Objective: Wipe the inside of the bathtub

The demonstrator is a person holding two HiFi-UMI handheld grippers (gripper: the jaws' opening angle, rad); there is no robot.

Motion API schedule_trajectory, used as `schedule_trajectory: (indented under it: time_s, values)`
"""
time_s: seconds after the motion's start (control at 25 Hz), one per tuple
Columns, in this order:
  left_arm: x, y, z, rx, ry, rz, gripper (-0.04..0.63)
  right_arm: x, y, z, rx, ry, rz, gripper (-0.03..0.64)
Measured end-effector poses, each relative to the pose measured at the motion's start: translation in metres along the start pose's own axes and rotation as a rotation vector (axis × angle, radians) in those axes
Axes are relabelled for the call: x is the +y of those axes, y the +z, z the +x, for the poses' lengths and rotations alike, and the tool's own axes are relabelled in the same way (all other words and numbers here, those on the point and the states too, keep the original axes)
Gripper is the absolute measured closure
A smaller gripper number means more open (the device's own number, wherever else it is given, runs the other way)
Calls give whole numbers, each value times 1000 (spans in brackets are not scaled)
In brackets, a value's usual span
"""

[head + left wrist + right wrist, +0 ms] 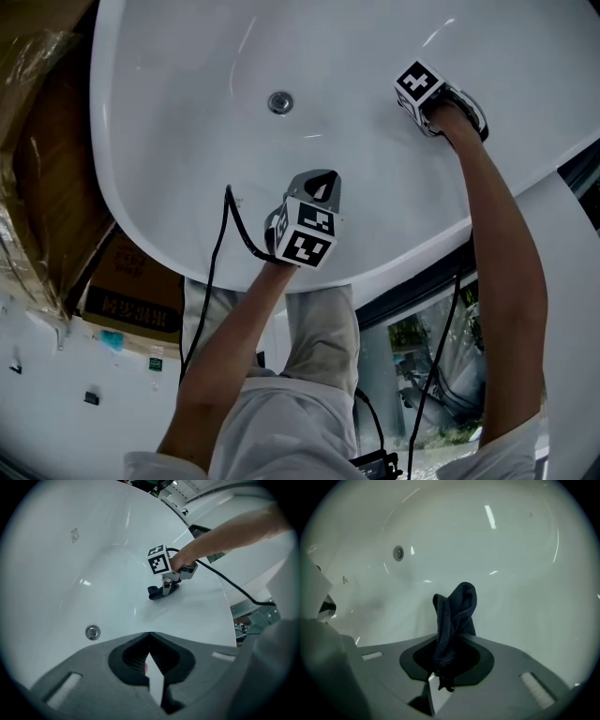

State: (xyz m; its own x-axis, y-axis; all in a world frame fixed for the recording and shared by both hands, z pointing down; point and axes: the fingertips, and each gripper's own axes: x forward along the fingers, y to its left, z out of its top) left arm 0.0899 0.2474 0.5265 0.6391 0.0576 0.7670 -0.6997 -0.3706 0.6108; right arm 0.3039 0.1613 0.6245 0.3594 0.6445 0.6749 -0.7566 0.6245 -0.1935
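The white bathtub [187,141] fills the head view, its drain [279,102] near the middle. My right gripper [433,105] reaches down onto the tub's inner wall at the upper right. It is shut on a dark blue cloth [454,613], which sticks up between the jaws of the right gripper [447,637]. In the left gripper view the cloth [156,592] presses on the tub under the right gripper [168,587]. My left gripper [314,192] hovers over the near rim. Its jaws [149,634] are shut with nothing in them.
A cardboard box [131,295] and plastic-wrapped packing [37,187] stand left of the tub. A black cable [217,262] hangs from the left gripper. The person's legs [309,375] stand against the near rim. The drain [93,632] [398,553] shows in both gripper views.
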Motion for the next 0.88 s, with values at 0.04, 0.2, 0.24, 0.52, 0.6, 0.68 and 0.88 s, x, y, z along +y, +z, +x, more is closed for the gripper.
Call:
schedule_trajectory:
  time_s: [0.04,0.2,0.24,0.52,0.6,0.68,0.88]
  values:
    - [0,-1,0,0,-1,0,597,4,0,1,2,2,0,549]
    - [3,-3,-2,-3,2,-3,597,24,5,12,8,27,-5,549]
    - [4,-3,-2,-5,3,-3,597,29,6,14,10,32,-6,549]
    - [13,-11,-6,-1,12,1,597,67,17,32,-5,78,11,549]
    - [14,-14,-7,3,12,5,597,76,19,37,1,86,12,549]
    - [15,-16,-8,5,13,8,597,84,21,41,10,95,12,549]
    - [20,-21,-9,5,19,11,597,111,24,51,16,128,5,549]
